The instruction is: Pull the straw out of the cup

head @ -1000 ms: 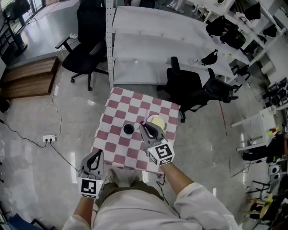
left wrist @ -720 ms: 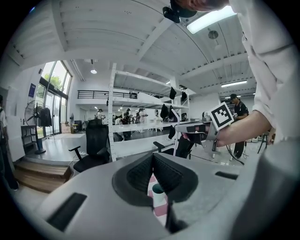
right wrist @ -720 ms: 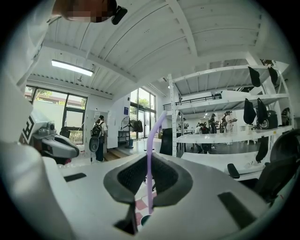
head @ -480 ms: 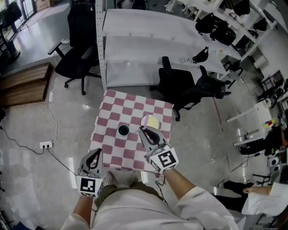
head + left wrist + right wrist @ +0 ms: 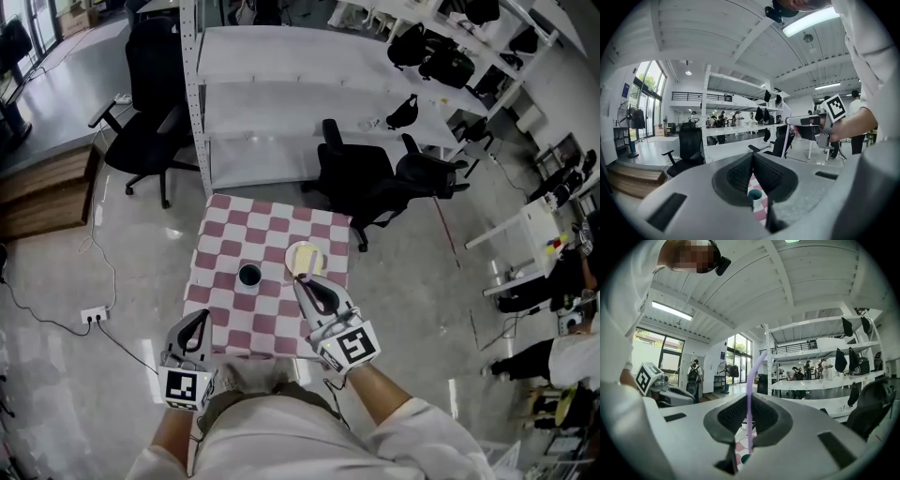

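A dark cup (image 5: 248,275) stands on the pink-and-white checkered table (image 5: 225,300); it also shows as the cup (image 5: 754,193) and, low between the jaws, the cup (image 5: 745,458). My right gripper (image 5: 307,284) hangs above the table's near right part, to the right of the cup, shut on a thin purple straw (image 5: 749,390). The straw stands upright between the pads, bends over at its top, and its lower end is clear of the cup. My left gripper (image 5: 195,323) hovers at the table's near left corner, jaws shut and empty.
A pale yellow plate (image 5: 302,257) lies on the table just right of the cup. Beyond the table stand black office chairs (image 5: 361,183) and a white shelf rack (image 5: 281,94). Glossy floor surrounds the table, with a power strip (image 5: 94,316) at the left.
My right gripper has risen and drawn back towards me with the straw in it, farther from the cup. The left gripper has stayed about where it was.
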Action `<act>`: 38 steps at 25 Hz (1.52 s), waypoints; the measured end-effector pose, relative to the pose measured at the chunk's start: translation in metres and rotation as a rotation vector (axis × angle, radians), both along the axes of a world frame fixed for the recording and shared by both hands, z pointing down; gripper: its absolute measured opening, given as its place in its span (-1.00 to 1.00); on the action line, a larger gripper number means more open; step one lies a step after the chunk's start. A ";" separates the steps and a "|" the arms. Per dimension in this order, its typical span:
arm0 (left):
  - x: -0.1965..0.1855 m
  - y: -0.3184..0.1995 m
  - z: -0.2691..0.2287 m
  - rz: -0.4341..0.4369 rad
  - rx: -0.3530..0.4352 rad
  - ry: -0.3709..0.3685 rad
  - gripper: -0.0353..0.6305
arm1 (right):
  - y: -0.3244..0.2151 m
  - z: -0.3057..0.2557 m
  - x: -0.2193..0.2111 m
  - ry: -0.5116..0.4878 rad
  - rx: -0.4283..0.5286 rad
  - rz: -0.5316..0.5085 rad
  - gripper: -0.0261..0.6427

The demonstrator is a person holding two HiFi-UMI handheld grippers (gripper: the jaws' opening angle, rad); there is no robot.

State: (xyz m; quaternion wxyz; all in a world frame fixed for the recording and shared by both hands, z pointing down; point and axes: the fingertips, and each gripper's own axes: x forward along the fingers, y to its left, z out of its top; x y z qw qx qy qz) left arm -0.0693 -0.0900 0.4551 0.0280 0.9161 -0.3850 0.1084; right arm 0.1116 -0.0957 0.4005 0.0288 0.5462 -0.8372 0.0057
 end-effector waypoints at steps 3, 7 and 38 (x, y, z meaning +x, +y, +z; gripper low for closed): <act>0.004 0.000 -0.004 0.008 0.000 0.006 -0.88 | 0.009 -0.006 0.005 0.002 0.009 0.015 -0.83; 0.007 0.000 -0.006 0.027 0.014 0.009 -0.88 | 0.023 -0.011 0.012 -0.002 0.017 0.040 -0.83; 0.011 0.022 -0.013 0.036 0.025 0.000 -0.88 | 0.066 -0.021 0.017 -0.017 0.031 0.052 -0.84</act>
